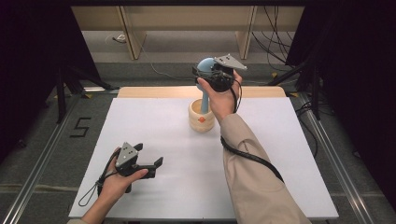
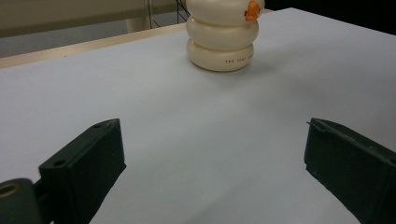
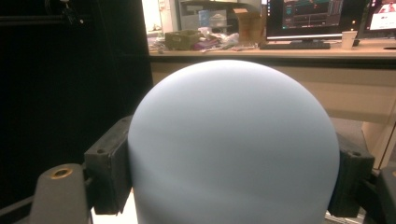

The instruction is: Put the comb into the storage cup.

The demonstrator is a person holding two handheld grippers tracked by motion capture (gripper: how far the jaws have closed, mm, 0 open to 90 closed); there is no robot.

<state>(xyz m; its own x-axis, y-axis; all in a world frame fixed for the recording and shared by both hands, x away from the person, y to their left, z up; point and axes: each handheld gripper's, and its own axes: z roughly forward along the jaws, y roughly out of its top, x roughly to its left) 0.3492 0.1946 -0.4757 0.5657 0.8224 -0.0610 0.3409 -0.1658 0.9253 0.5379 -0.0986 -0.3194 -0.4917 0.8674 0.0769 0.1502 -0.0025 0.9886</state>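
A cream ringed holder (image 1: pixel 201 119) with an orange mark stands at the back middle of the white table top (image 1: pixel 280 158). A blue stick with a round blue head (image 1: pixel 203 63) rises out of it. My right gripper (image 1: pixel 201 71) is shut on that head; in the right gripper view the blue head (image 3: pixel 233 140) sits between both black pads (image 3: pixel 109 163). My left gripper (image 1: pixel 149 154) rests at the front left, open, with nothing between its jaws. The left gripper view shows this gripper (image 2: pixel 212 135) facing the cream holder (image 2: pixel 222 42) farther off.
A wooden strip (image 1: pixel 154 92) borders the table's far edge. Black curtains hang at both sides, and metal rails (image 1: pixel 42 163) run along the floor. A wooden frame (image 1: pixel 133 37) stands behind. The right gripper view looks toward a desk with monitors (image 3: pixel 303 18).
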